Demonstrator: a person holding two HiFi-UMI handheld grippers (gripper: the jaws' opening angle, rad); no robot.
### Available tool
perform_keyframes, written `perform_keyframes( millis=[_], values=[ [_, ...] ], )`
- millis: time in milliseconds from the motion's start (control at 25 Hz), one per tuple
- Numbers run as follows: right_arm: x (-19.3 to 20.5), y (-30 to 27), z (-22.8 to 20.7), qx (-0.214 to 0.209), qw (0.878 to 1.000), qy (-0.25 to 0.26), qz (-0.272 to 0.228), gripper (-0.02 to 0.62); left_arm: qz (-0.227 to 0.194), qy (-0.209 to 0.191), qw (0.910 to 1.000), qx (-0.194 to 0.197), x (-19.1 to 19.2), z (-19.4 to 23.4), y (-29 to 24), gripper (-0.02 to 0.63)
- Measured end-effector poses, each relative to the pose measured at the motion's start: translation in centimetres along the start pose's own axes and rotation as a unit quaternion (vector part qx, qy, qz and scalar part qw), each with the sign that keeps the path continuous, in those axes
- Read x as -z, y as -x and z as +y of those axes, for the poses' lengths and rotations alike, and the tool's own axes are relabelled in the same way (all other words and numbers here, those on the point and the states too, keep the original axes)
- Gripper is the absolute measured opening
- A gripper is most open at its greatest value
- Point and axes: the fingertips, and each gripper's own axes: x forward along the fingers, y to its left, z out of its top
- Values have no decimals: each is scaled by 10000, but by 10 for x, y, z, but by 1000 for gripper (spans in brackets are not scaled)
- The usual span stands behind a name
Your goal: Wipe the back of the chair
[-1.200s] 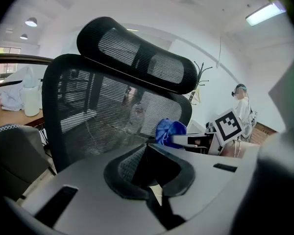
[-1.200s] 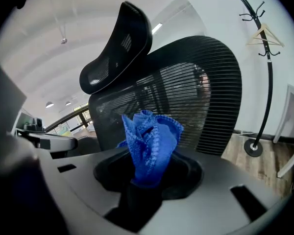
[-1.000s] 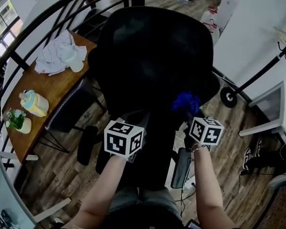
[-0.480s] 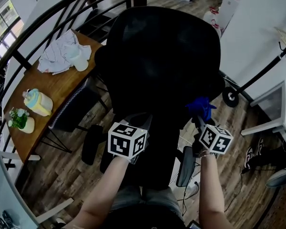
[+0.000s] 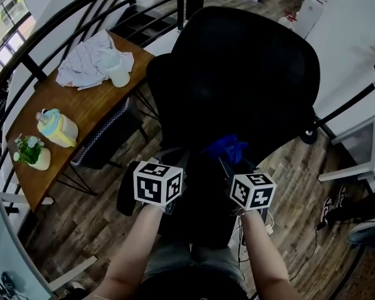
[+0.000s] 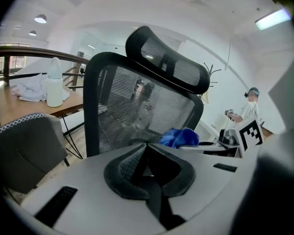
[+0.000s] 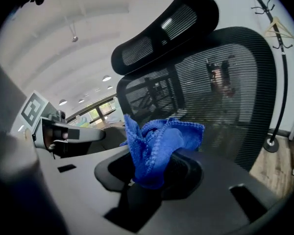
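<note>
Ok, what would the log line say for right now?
task: wipe chair back | right hand-held gripper: shut on blue cloth, low by the chair back | left hand-held gripper: shut, empty

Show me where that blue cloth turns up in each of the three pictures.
Head view: the blue cloth sits low centre, against the chair back near its lower edge.
Left gripper view: just right of centre, beyond the jaws.
Right gripper view: dead centre, pinched in the right gripper.
Shared landmark: the black mesh chair back.

Open office: mesh swivel chair (image 5: 237, 74), wooden desk (image 5: 87, 114), railing (image 6: 19, 58), ceiling strip light (image 6: 272, 18).
</note>
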Motion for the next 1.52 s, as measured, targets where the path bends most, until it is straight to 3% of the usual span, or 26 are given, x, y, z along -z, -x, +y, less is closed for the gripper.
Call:
perform_keyframes(
  millis=[400,720,1080,1520],
  values=[
    [-20,-88,95,-968,9924,705,271,146,-135,439,9976,-518,2,79,23,18],
    [-23,-141,130,-1372,9845,966,508,146,-37,672,9947,-771,10,116,26,18],
    [-10,-161,87,-794,9934,476,683,146,38,674,9949,-750,11,123,16,18],
    [-3,-127,27,-189,9973,441,564,146,266,480,9974,-465,20,89,-10,18]
  ],
)
